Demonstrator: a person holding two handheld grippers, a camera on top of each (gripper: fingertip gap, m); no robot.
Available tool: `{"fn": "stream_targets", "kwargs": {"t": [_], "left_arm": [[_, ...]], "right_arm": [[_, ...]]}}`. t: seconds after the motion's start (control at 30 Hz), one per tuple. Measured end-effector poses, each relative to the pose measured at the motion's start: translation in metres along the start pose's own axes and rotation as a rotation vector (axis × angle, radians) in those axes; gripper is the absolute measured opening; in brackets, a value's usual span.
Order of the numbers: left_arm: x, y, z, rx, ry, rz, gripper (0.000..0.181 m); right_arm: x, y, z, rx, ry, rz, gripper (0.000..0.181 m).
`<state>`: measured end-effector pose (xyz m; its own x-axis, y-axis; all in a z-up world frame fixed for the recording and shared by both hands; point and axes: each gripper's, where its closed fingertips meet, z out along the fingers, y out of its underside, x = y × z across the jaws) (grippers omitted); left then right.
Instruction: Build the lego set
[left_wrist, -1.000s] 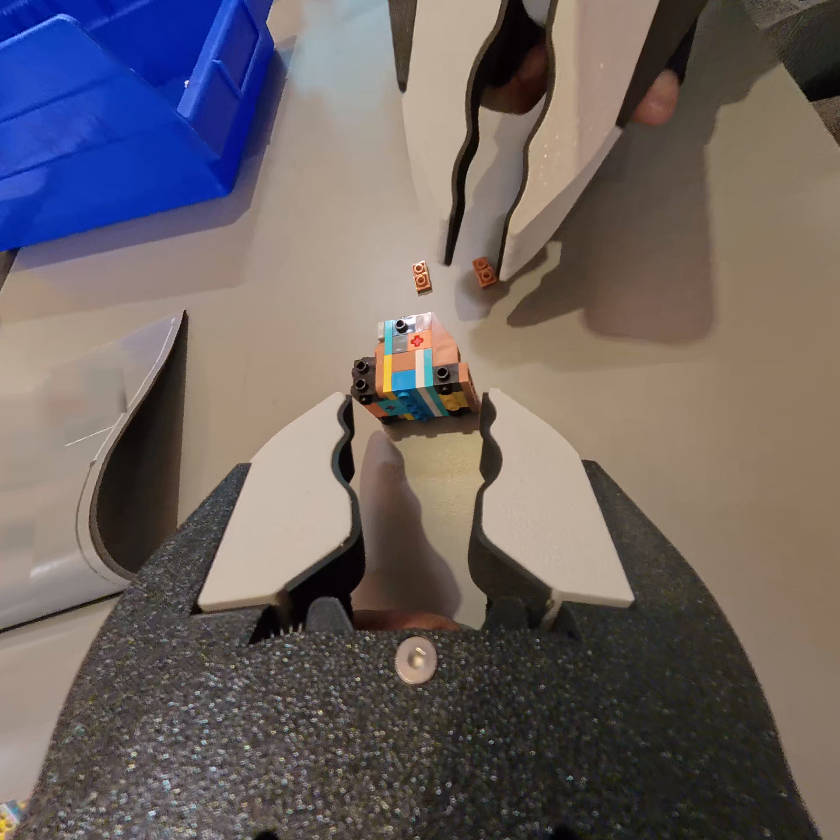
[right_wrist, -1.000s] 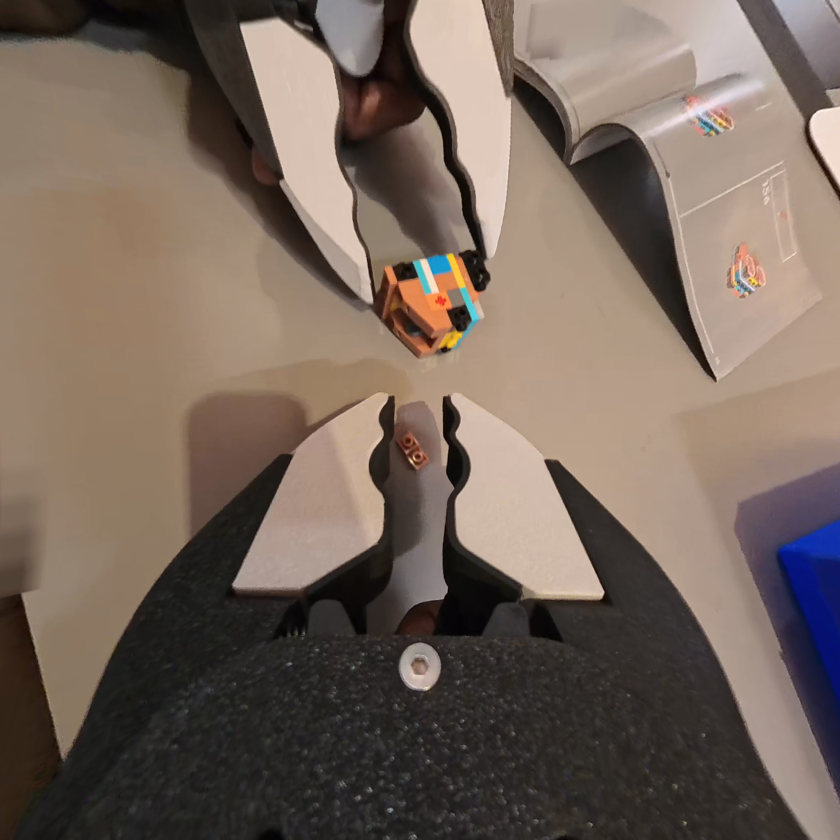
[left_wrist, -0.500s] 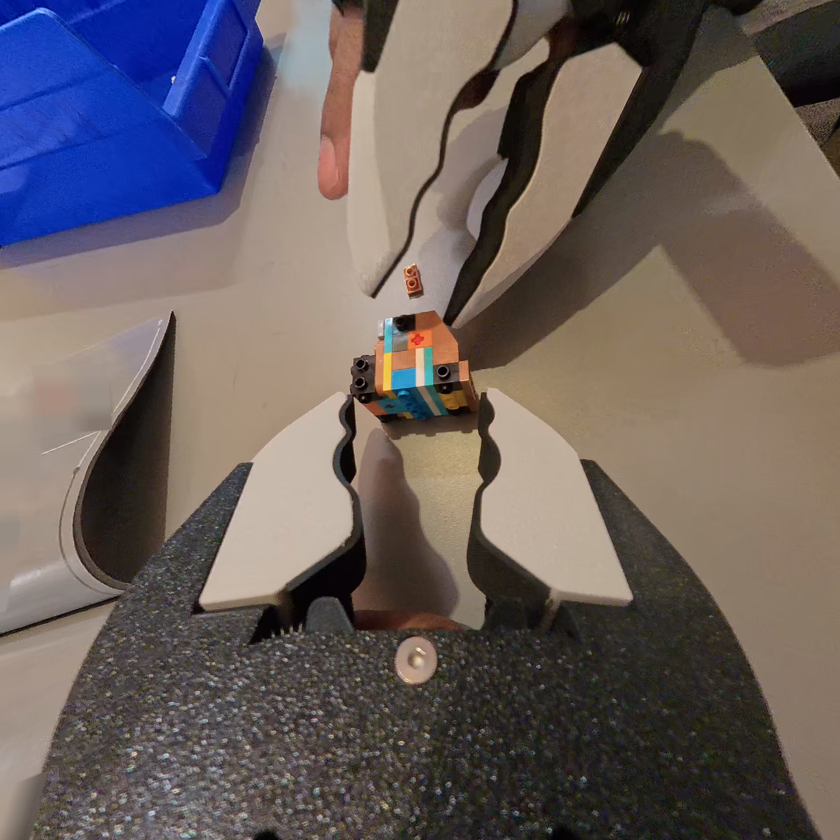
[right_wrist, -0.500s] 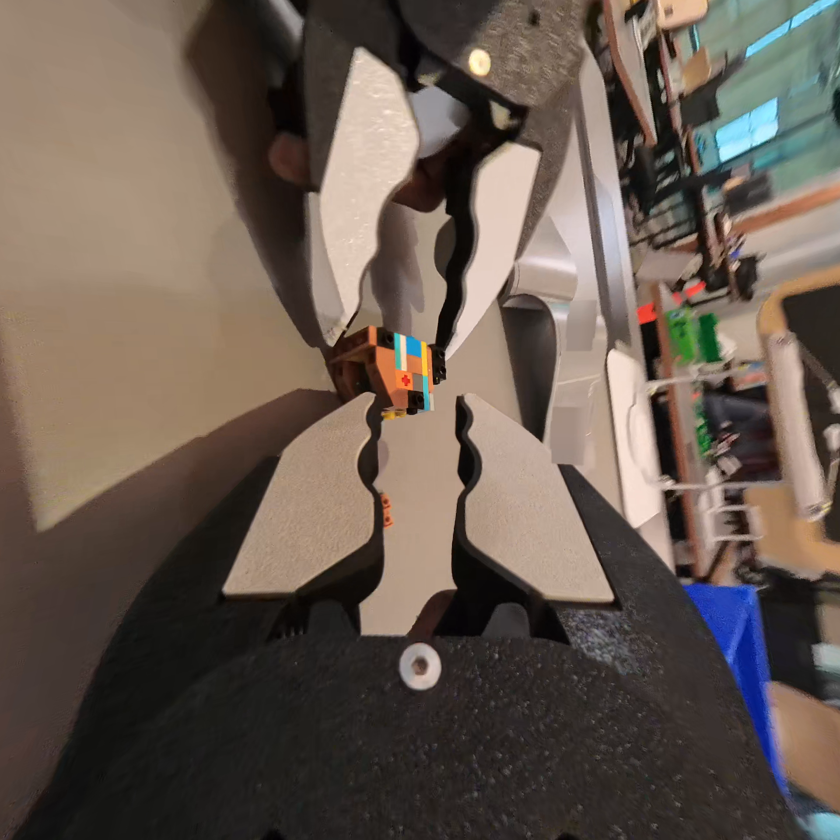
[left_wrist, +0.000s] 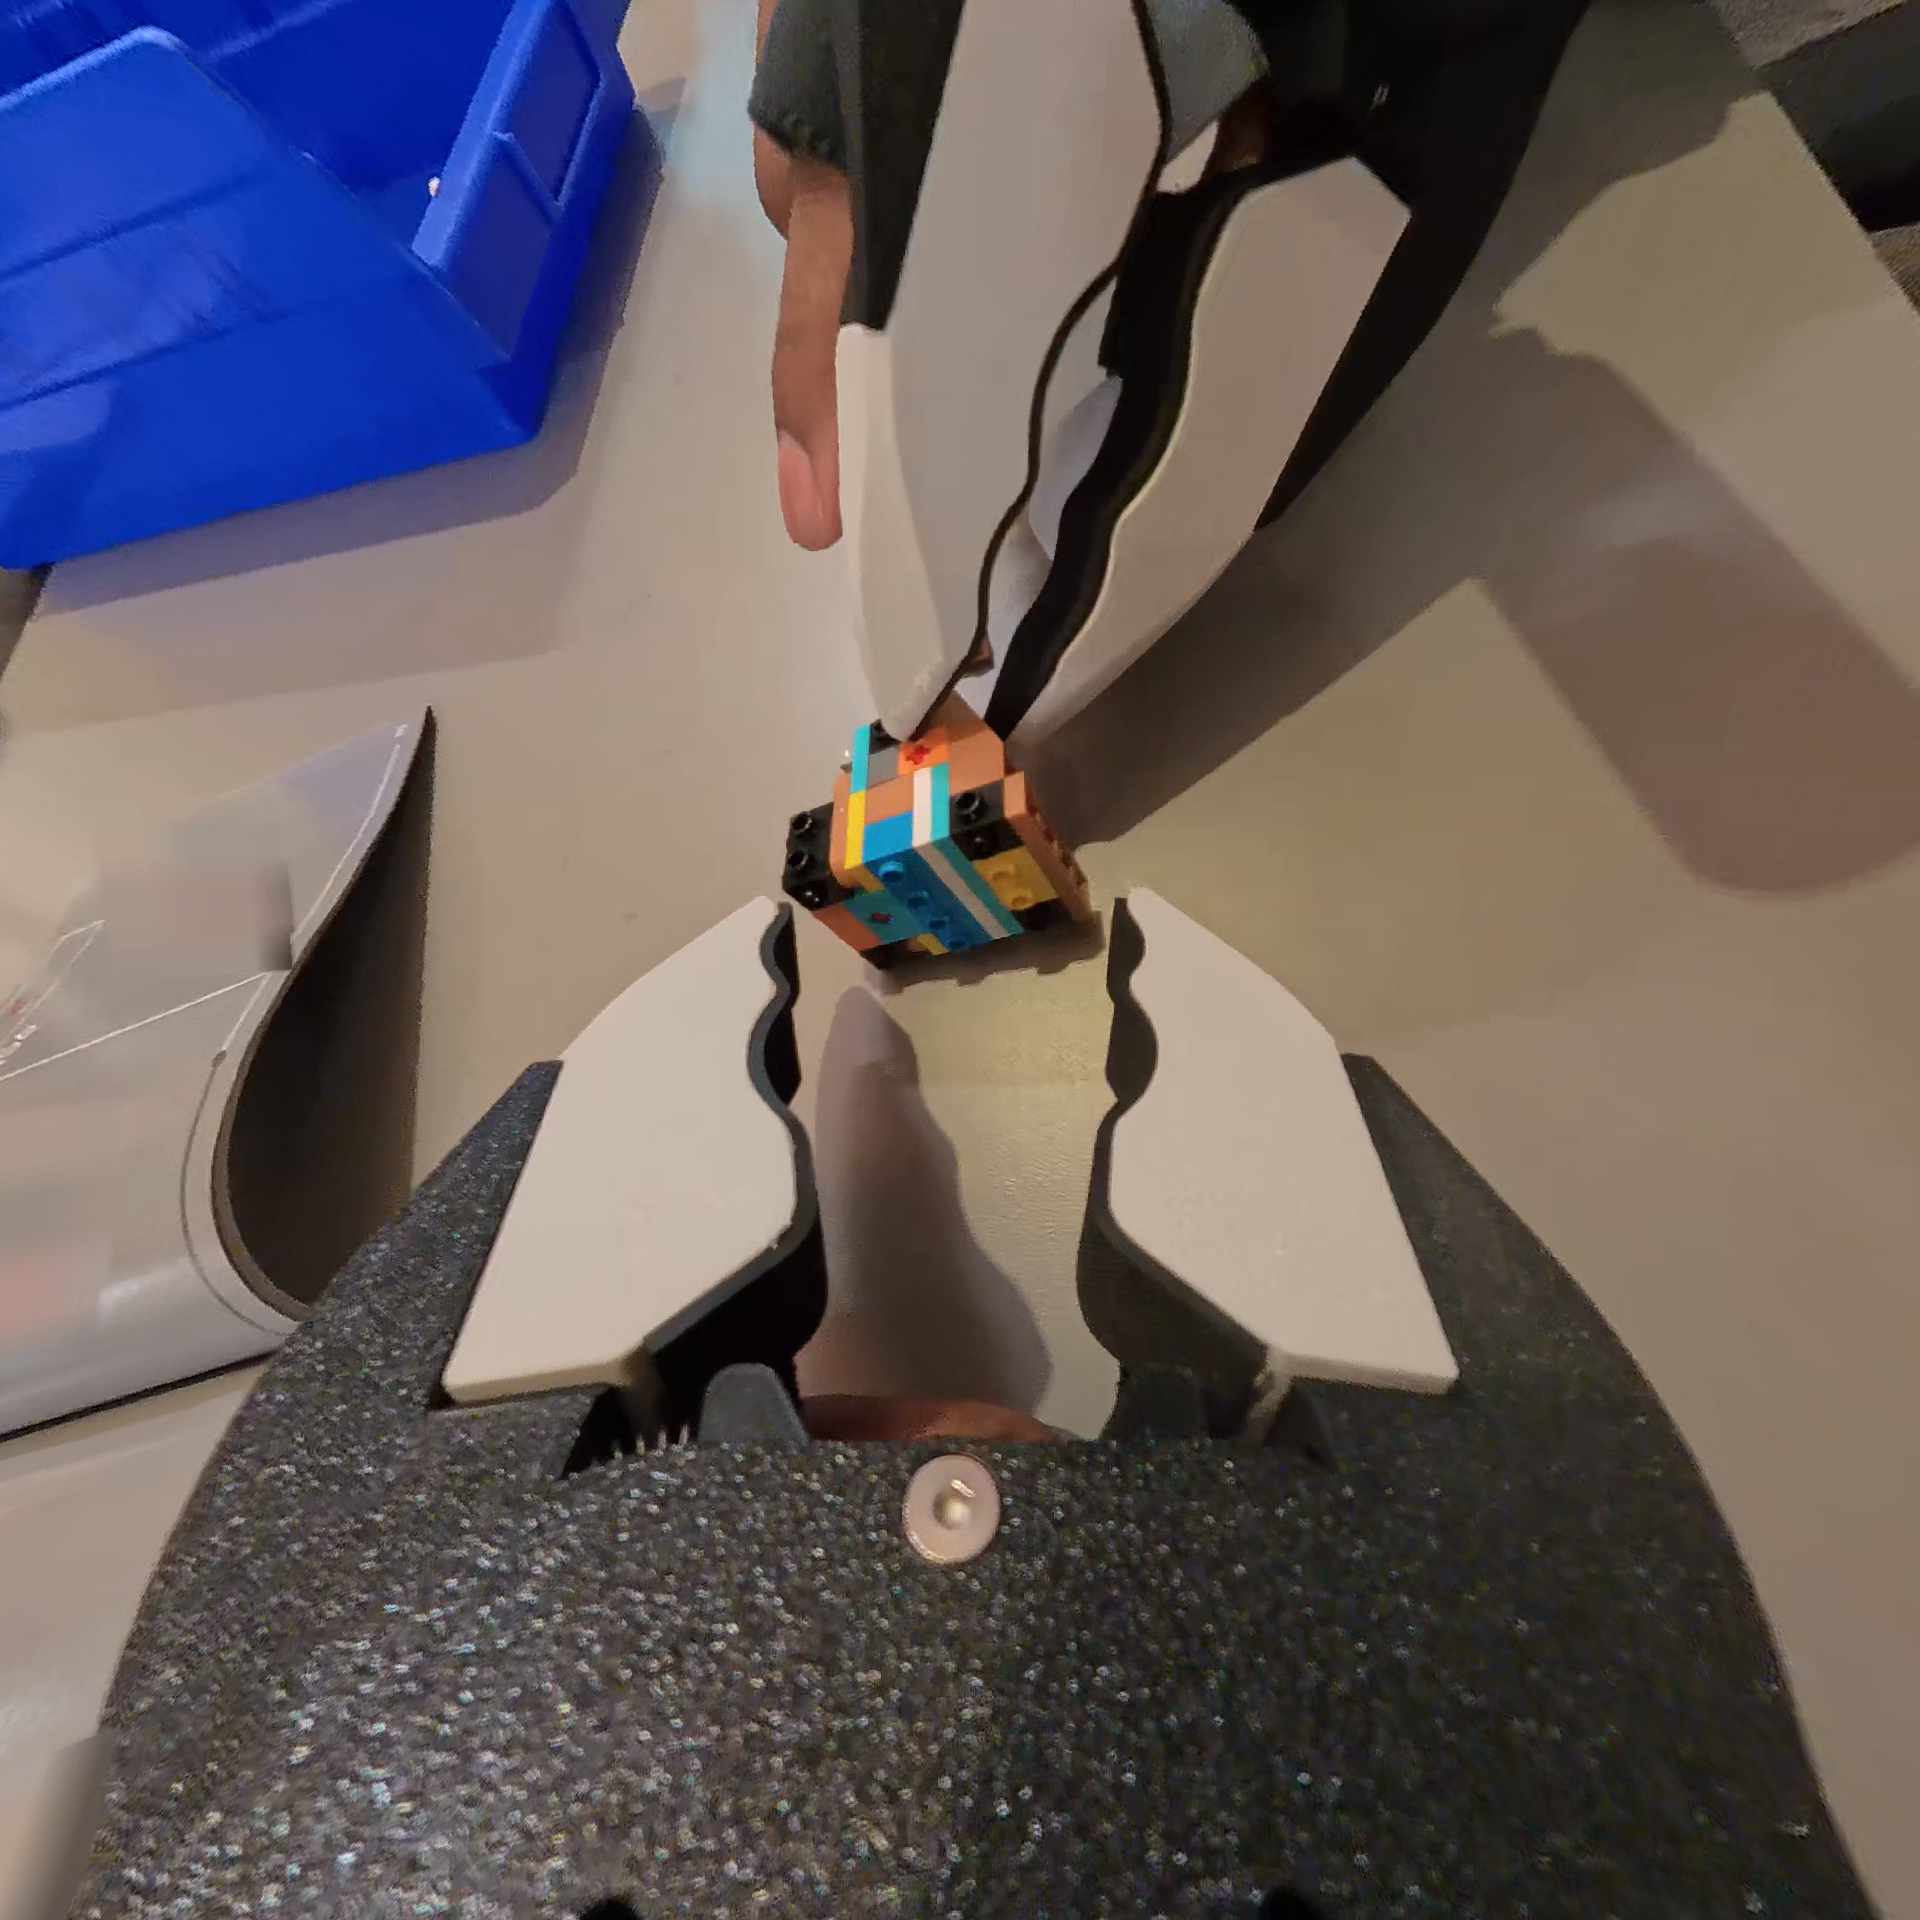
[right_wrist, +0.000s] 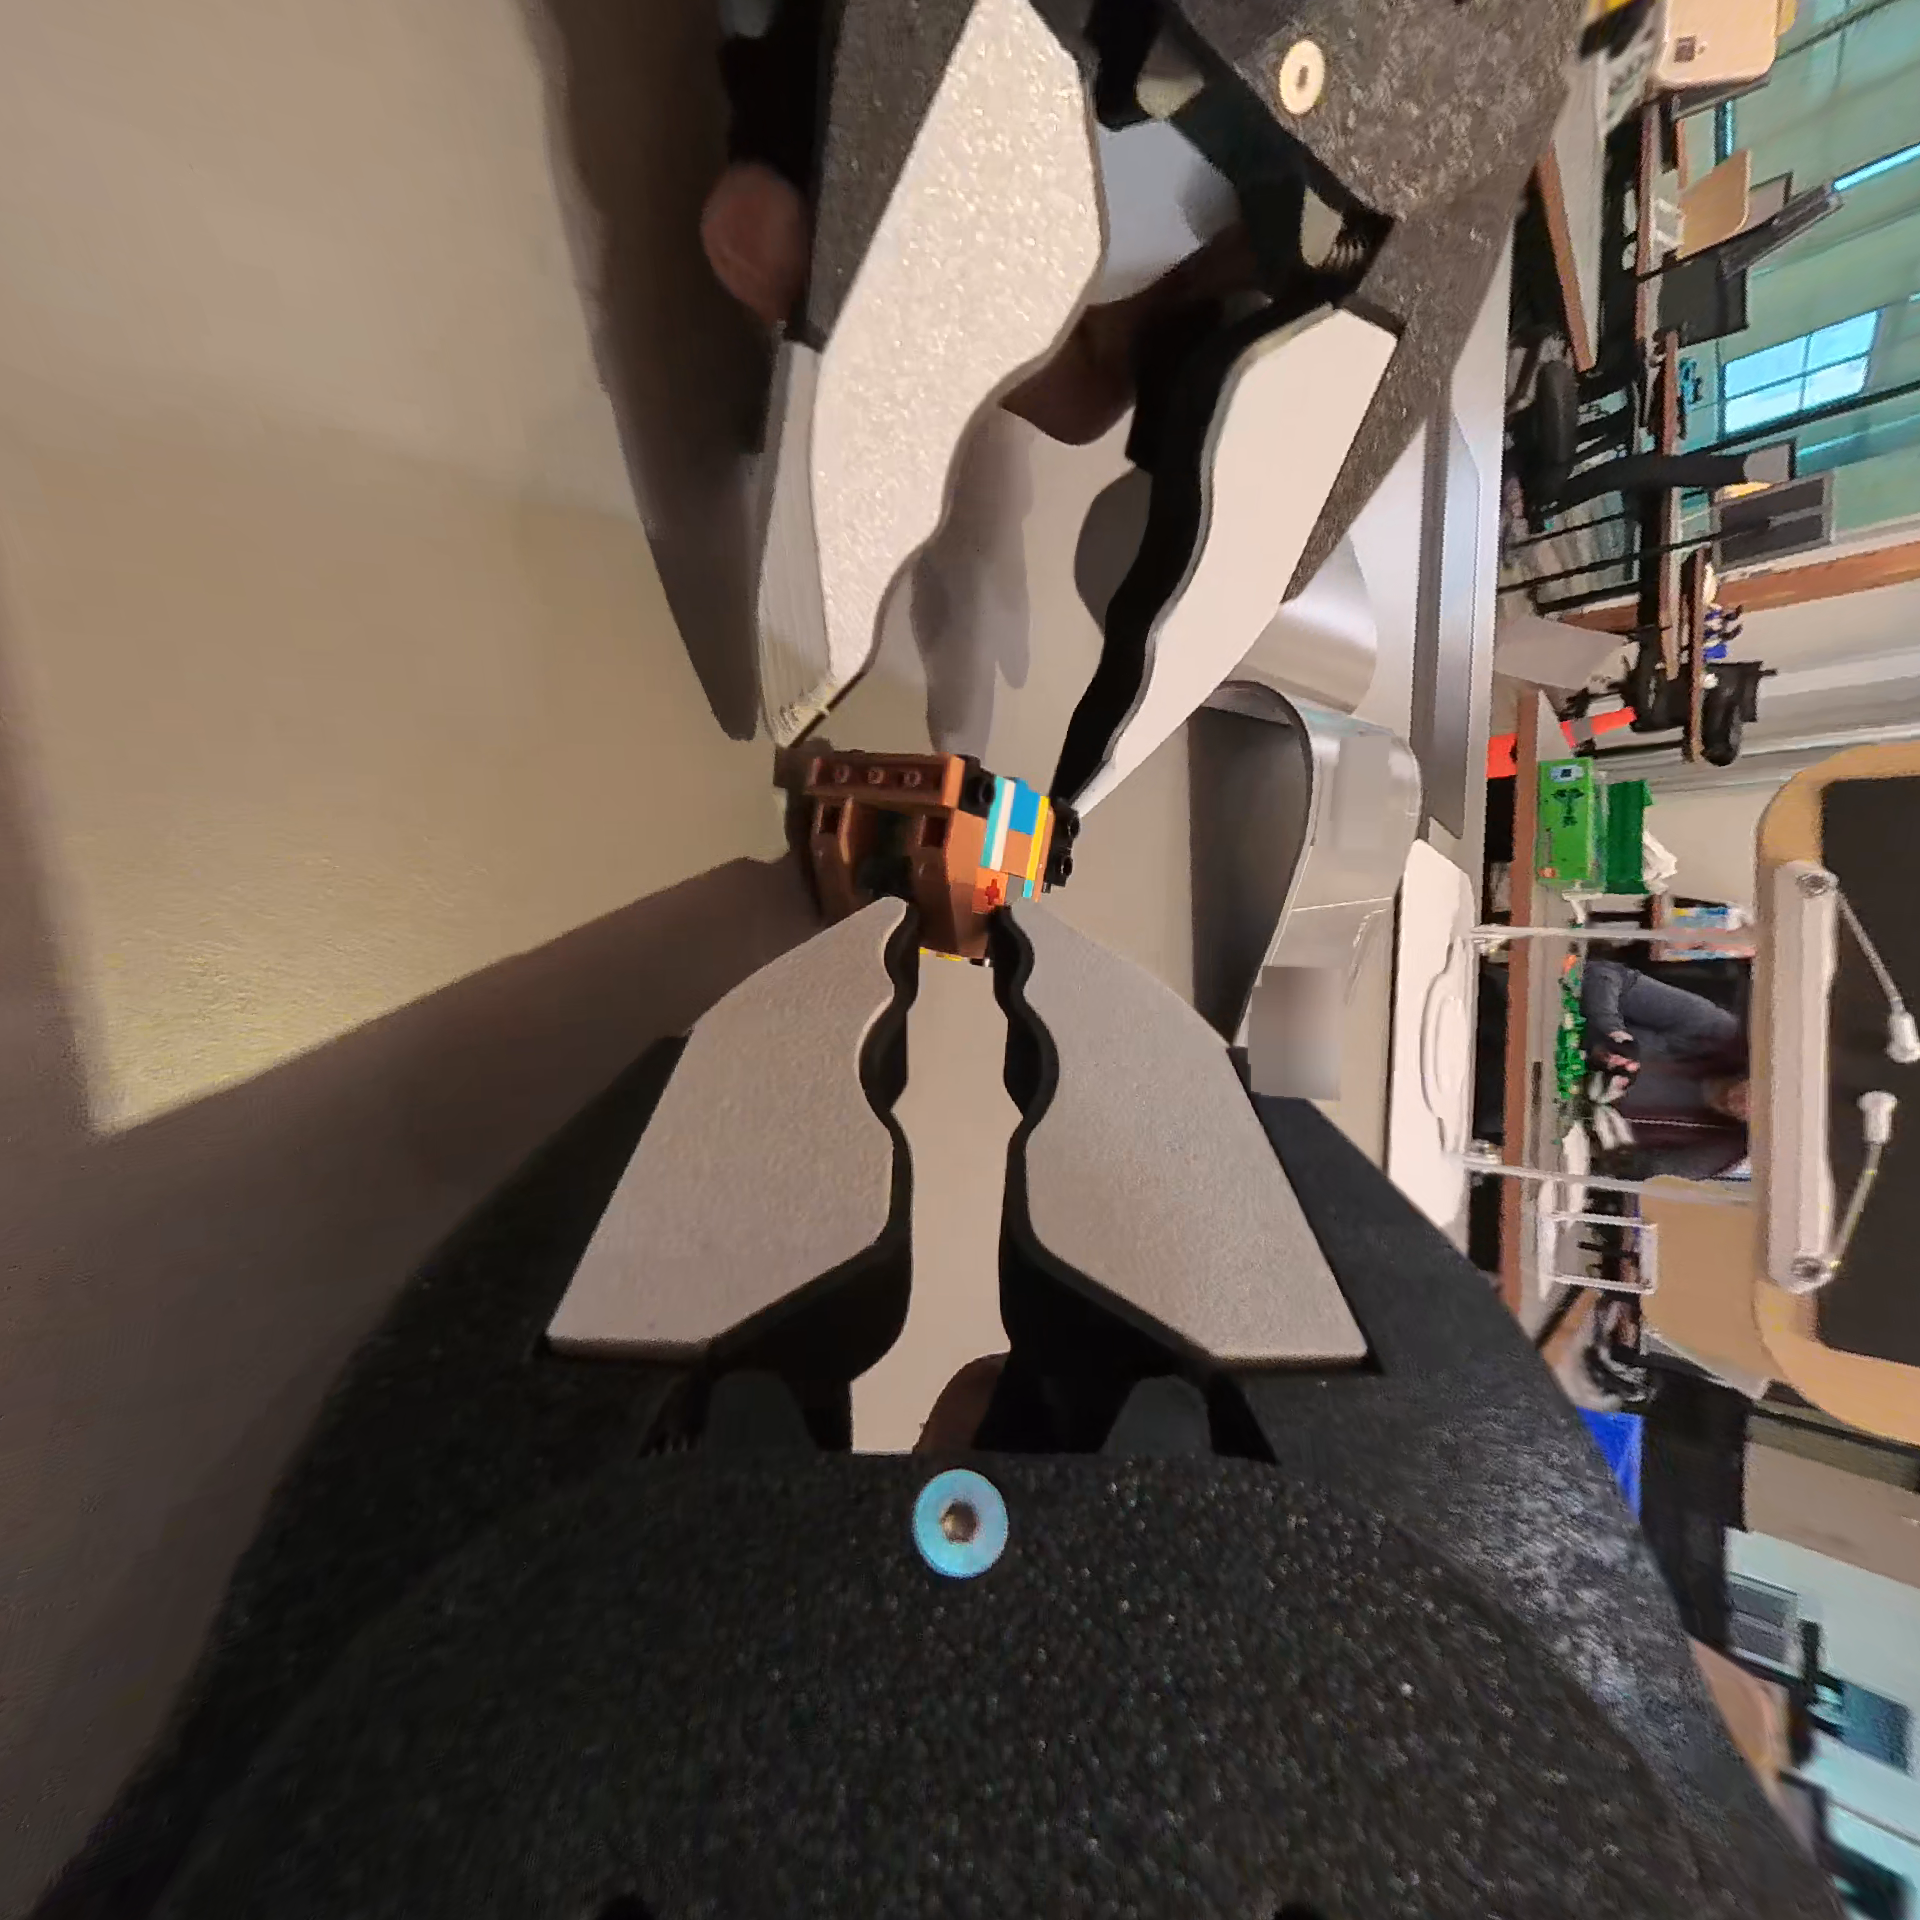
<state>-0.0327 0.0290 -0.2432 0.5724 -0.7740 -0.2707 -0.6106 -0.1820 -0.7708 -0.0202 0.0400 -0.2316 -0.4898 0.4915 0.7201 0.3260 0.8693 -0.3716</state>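
Since the earlier frames, the right gripper (left_wrist: 971, 696) is being found swung over and brought onto the model (left_wrist: 930, 847), which is now lying turned and slightly tilted on the table (left_wrist: 1455, 1039); the two small loose plates noted beside it before are no longer being seen.

Nearest in the left wrist view, the left gripper (left_wrist: 951, 914) is being held wide apart with nothing between its fingers, tips just short of the model. In the right wrist view, the right gripper (right_wrist: 951, 920) is being held narrowly parted, its tips touching the model's brown end; whether a piece is being pinched between them cannot be told. Beyond, a finger (left_wrist: 810, 416) of the person's hand is being extended beside that gripper.

Progress is being judged as late-stage: a compact block of brown, blue, white, yellow and black bricks is already being held together, and a small piece is probably being pressed on. How many pieces are remaining cannot be determined.

Farther left, a curled booklet (left_wrist: 260, 1039) is being observed; its print is not being legible here. A blue bin (left_wrist: 260, 260) is standing behind, with no brand or label being discernible.
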Motion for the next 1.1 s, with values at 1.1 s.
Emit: {"fn": "stream_targets", "kwargs": {"t": [1.1], "left_arm": [[-0.011,-0.024,-0.015,0.193,-0.07,0.068,0.059]], "right_arm": [[-0.041,0.033,-0.04,0.051,-0.473,0.552,0.017]]}}
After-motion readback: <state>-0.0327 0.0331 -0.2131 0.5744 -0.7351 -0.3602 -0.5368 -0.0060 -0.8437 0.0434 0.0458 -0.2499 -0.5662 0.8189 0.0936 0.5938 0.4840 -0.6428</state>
